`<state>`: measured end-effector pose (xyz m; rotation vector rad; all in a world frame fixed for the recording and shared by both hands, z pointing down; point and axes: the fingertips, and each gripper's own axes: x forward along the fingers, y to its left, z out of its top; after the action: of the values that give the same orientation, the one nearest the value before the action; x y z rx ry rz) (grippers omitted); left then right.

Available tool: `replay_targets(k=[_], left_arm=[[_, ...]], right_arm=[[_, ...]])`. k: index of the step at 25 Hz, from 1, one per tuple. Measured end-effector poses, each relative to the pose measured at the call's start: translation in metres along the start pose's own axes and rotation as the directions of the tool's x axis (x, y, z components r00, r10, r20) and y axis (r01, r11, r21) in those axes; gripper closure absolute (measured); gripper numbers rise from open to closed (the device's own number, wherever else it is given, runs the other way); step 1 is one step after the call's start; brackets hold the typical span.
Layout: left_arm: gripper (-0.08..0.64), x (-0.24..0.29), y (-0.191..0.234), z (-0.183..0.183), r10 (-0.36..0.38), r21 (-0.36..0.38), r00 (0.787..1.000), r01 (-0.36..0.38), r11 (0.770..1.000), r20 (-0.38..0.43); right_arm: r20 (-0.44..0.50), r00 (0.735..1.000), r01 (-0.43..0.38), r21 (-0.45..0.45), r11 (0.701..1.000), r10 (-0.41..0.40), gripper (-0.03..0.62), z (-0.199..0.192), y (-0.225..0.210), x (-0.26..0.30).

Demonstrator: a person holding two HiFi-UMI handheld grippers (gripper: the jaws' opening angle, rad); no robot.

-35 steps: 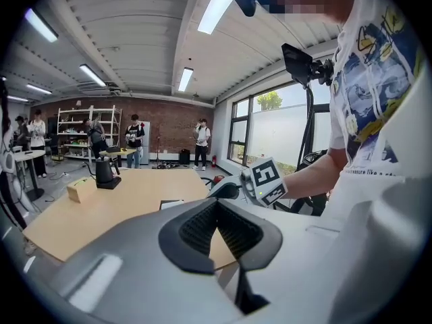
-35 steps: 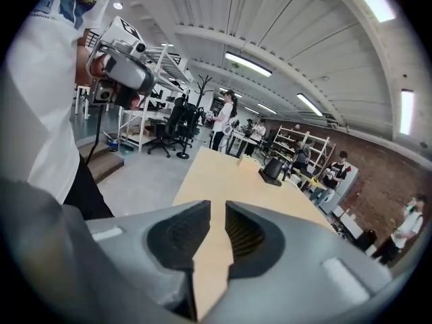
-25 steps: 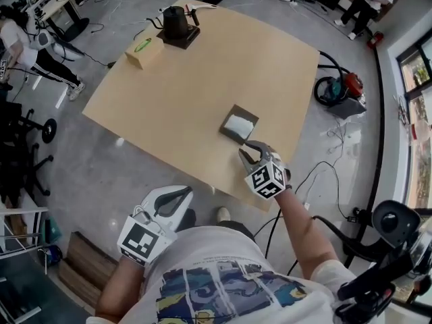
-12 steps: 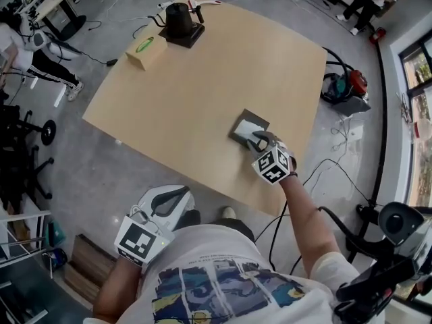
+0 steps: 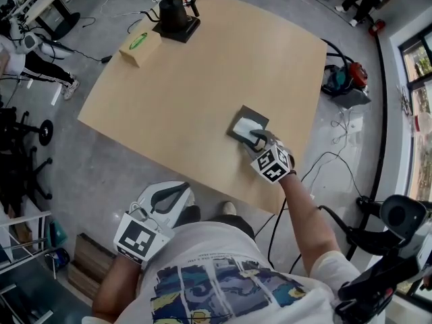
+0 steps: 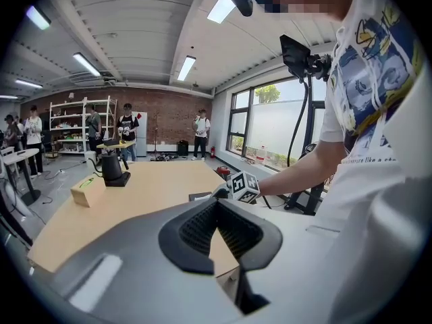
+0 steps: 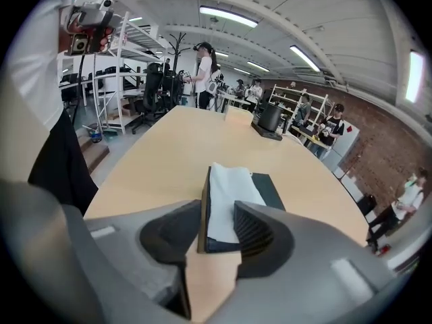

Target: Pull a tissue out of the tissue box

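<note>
Head view: the tissue box point(image 5: 251, 111) is seen lying on the table point(image 5: 202, 79), near the edge closest to the person, with a white tissue point(image 5: 246, 125) showing in its top. The right gripper point(image 5: 258, 139) is held at the near end of the box. The left gripper point(image 5: 167, 198) is held off the table, beside the person's body. A kettle point(image 5: 173, 15) and a tan box point(image 5: 140, 46) are placed at the far corner, well apart from the tissue box.

Left gripper view: the jaws are seen pressed together at their tips, with nothing between them.

Right gripper view: the jaws are opening. The near end of the tissue box and its tissue are seen between them, and neither pad is pressed against the box.
</note>
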<state>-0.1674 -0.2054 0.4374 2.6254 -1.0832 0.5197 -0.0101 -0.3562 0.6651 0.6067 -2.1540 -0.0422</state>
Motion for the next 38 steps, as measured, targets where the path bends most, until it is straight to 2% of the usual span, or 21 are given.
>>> replay_targets(k=[6, 10, 19, 28, 38], left_arm=[[0.552, 0.006, -0.001, -0.001, -0.011, 0.009, 1.000, 0.011, 1.000, 0.007], [0.552, 0.007, -0.005, 0.001, -0.011, -0.014, 1.000, 0.011, 1.000, 0.001], [0.553, 0.010, -0.009, 0.003, -0.013, -0.008, 1.000, 0.013, 1.000, 0.014], [0.552, 0.011, -0.013, 0.005, -0.017, -0.025, 1.000, 0.017, 1.000, 0.025], [0.553, 0.010, -0.023, 0.008, -0.038, -0.013, 0.998, 0.039, 0.999, 0.044]], right_arm=[[0.009, 1.000, 0.013, -0.019, 1.000, -0.013, 0.472, 0.000, -0.001, 0.001], [0.015, 1.000, 0.005, -0.024, 1.000, -0.004, 0.498, 0.000, 0.005, -0.002], [0.033, 0.999, 0.006, -0.019, 1.000, -0.005, 0.588, 0.003, 0.009, -0.010], [0.049, 0.998, 0.036, 0.035, 0.999, -0.038, 0.588, 0.011, -0.001, -0.024], [0.065, 0.995, 0.076, 0.076, 0.994, -0.081, 0.588, 0.023, -0.014, -0.049]])
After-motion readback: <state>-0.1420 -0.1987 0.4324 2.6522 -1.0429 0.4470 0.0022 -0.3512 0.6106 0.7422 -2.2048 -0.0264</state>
